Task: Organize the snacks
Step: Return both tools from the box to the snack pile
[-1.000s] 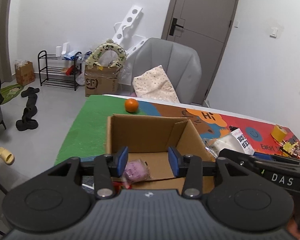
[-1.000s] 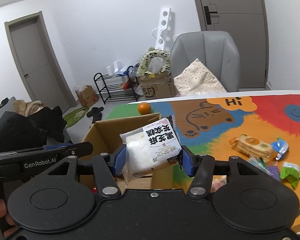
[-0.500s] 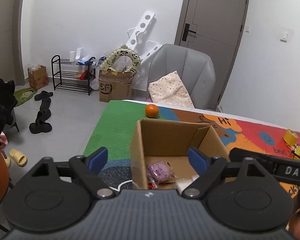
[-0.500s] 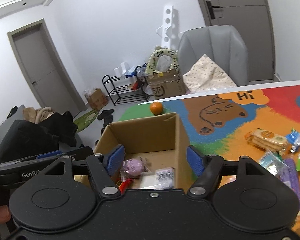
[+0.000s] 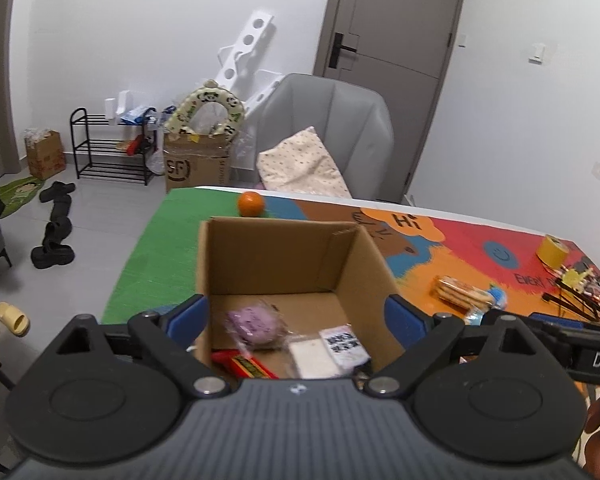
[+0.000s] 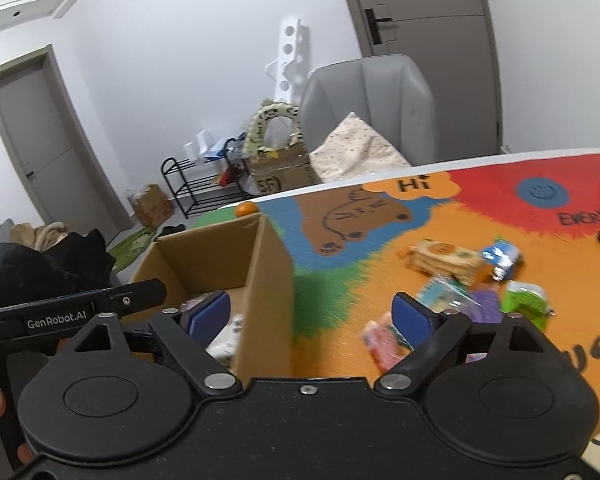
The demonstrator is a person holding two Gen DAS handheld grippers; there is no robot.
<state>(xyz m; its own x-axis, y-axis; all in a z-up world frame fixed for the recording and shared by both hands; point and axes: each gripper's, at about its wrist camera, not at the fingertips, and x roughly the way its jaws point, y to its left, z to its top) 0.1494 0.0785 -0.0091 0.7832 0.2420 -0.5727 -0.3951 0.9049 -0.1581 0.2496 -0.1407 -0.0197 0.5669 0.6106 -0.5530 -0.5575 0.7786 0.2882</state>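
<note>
My left gripper (image 5: pixel 296 314), jaws spread wide and empty, hangs over the open cardboard box (image 5: pixel 276 260). Inside it lie a purple wrapped snack (image 5: pixel 256 326), a red bar (image 5: pixel 244 364) and a white packet (image 5: pixel 328 350) with a QR label. My right gripper (image 6: pixel 310 316) — marked "GenRobot.AI" — is equally wide and empty, straddling the box's right wall. Loose snacks (image 6: pixel 444 258) lie to its right on the printed surface (image 6: pixel 380 248), which reads "Hi".
</note>
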